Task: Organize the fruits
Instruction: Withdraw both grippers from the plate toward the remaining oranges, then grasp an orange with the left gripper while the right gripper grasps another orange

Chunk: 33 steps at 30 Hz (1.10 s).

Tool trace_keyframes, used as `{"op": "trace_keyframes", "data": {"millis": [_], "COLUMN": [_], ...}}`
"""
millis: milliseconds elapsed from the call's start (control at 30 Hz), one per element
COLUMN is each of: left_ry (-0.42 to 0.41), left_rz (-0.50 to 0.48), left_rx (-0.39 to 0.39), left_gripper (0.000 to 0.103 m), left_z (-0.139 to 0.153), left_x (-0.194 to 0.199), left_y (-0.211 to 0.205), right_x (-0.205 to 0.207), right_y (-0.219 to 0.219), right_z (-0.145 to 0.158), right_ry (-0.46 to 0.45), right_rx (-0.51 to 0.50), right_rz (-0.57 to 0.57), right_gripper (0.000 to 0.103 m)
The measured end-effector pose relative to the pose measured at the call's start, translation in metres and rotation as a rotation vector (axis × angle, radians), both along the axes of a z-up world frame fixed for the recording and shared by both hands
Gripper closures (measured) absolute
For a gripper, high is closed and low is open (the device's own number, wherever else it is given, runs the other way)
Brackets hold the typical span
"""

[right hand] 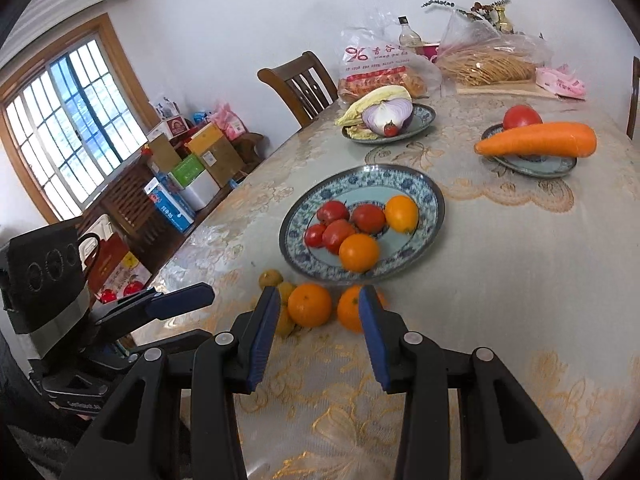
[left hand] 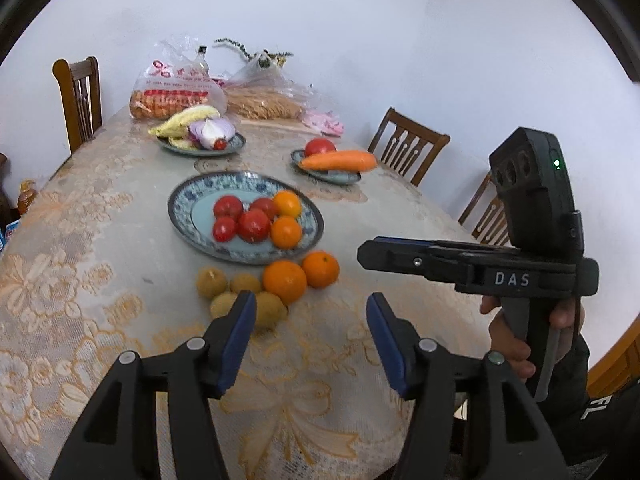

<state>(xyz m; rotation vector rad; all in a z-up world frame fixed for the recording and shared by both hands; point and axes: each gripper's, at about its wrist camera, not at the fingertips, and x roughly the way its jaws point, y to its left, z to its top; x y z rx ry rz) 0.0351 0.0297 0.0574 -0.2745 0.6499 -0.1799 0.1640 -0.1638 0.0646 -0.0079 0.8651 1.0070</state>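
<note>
Two loose oranges (right hand: pixel 310 305) lie touching on the tablecloth (right hand: pixel 500 280), just ahead of the right gripper (right hand: pixel 318 332), whose jaws stand apart and empty; the right-hand orange sits partly behind its right fingertip. Small brown fruits (left hand: pixel 212 280) cluster beside them, just ahead of the left gripper (left hand: pixel 312 326), jaws likewise apart, empty. Beyond: large patterned plate (right hand: pixel 430 196) holding red fruits and two oranges. Farther off, carrot (right hand: pixel 536 139) across a small plate.

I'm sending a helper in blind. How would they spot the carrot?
Start at the big blue patterned plate of tomatoes and oranges mid-table. Beyond it to the right sits a smaller plate. The carrot lies across it, long and orange, beside a round red tomato.
</note>
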Motion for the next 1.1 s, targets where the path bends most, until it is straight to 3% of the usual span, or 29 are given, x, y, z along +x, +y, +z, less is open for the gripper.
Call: {"op": "trace_keyframes", "data": {"millis": [333, 467, 667, 800, 967, 1100], "left_ry": [0.083, 0.057, -0.004, 0.019, 0.048, 0.056], "left_rz": [-0.05, -0.055, 0.02, 0.023, 0.012, 0.003], "left_rx": [0.001, 0.038, 0.132, 0.132, 0.137, 0.146], "left_gripper": [0.043, 0.043, 0.045, 0.058, 0.058, 0.058], "left_z": [-0.029, -0.022, -0.007, -0.009, -0.014, -0.014], "left_x": [0.003, 0.004, 0.014, 0.027, 0.042, 0.051], "left_y": [-0.018, -0.022, -0.012, -0.005, -0.003, -0.005], "right_x": [-0.011, -0.013, 0.007, 0.024, 0.033, 0.031], "right_y": [-0.008, -0.006, 0.003, 0.016, 0.019, 0.015], "right_z": [-0.034, -0.032, -0.025, -0.033, -0.047, -0.045], "right_ry": [0.075, 0.055, 0.021, 0.061, 0.143, 0.144], "right_rx": [-0.045, -0.06, -0.084, -0.091, -0.062, -0.049], "right_rz": [-0.021, -0.026, -0.103, -0.091, -0.06, -0.046], "right_gripper": [0.061, 0.061, 0.061, 0.061, 0.069, 0.07]}}
